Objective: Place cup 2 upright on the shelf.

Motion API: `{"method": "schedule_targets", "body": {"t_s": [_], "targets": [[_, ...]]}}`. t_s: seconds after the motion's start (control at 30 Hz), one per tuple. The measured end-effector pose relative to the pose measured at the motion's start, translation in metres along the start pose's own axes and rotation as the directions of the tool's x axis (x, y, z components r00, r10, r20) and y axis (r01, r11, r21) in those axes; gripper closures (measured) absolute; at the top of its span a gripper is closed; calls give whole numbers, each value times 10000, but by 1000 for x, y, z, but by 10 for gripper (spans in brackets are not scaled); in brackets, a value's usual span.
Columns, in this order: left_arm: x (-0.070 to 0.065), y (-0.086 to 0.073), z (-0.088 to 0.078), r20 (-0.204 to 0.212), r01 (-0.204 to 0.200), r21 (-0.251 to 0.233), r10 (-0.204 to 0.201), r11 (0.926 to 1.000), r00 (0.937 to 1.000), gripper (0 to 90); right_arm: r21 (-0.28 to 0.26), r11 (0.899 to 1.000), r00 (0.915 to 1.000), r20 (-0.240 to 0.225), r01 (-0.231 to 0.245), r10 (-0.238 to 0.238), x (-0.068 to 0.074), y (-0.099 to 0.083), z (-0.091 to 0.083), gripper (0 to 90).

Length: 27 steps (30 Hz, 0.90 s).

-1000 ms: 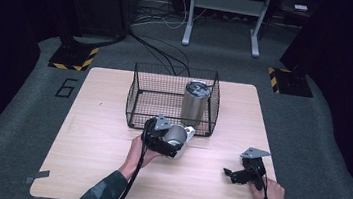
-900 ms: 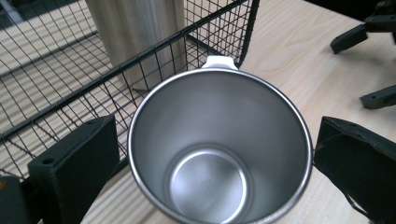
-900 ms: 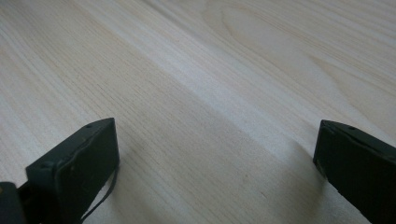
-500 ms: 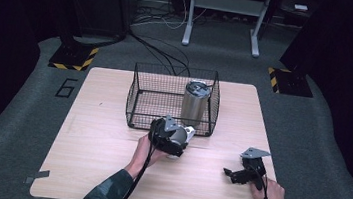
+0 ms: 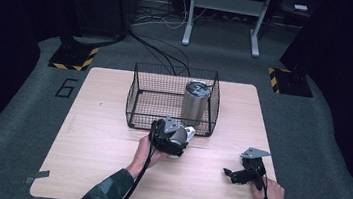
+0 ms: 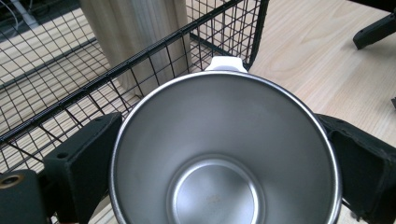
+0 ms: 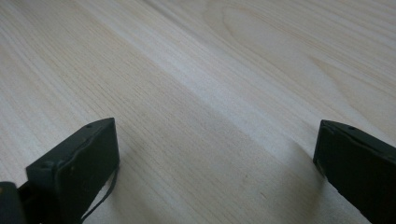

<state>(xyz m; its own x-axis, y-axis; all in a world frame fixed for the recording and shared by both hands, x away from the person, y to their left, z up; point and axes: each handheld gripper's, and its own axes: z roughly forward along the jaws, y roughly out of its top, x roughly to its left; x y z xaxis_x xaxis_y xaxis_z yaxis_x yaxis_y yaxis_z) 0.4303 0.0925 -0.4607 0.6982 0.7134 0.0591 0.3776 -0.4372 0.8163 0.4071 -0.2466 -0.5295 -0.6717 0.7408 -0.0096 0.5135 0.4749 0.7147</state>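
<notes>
Two claws work at a wooden worktop (image 5: 97, 156), each held in one of a person's hands. The left claw (image 5: 172, 138) is clamped on a steel cup (image 6: 224, 149), its black jaws pressing the cup's rim from either side, as the left gripper view shows. The cup's open mouth faces the claw's camera, showing a bare, shiny inside, and a white tab (image 6: 226, 64) sticks out at the rim's far side. In the high view the cup (image 5: 180, 136) sits just at the near wall of a black wire basket (image 5: 136, 100), close to that wall's right half; whether it touches the wire cannot be told.

The basket stands toward the far edge of the worktop, about midway along it. Inside it, in the right part, a tall steel tumbler (image 5: 194, 103) stands upright.

The right claw (image 5: 236, 176) rests near the worktop's near right corner, well apart from cup and basket. Its jaws stand wide apart over bare wood, holding nothing, as the right gripper view shows.
</notes>
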Motion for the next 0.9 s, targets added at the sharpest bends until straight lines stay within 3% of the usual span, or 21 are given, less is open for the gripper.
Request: {"method": "schedule_targets", "body": {"t_s": [0.17,0.37,0.5,0.67,0.9], "targets": [[1,0,-2,69,-262,22,262,9997,9996,60,0,10000,10000,-7,24,-24,0,0,0,0],[1,-1,-8,141,-306,13,306,9995,9994,61,8,10000,10000,7,38,-38,0,0,0,0],[-1,-1,-20,247,-353,-246,359,9991,9991,60,-4,10000,10000,2,-1,1,0,0,0,0],[-5,-3,-29,237,-654,-228,659,9976,9975,60,-2,10000,10000,2,8,-8,0,0,0,0],[-3,-3,-45,318,-715,-219,721,9972,9969,60,-1,10000,10000,1,3,-3,0,0,0,0]]}}
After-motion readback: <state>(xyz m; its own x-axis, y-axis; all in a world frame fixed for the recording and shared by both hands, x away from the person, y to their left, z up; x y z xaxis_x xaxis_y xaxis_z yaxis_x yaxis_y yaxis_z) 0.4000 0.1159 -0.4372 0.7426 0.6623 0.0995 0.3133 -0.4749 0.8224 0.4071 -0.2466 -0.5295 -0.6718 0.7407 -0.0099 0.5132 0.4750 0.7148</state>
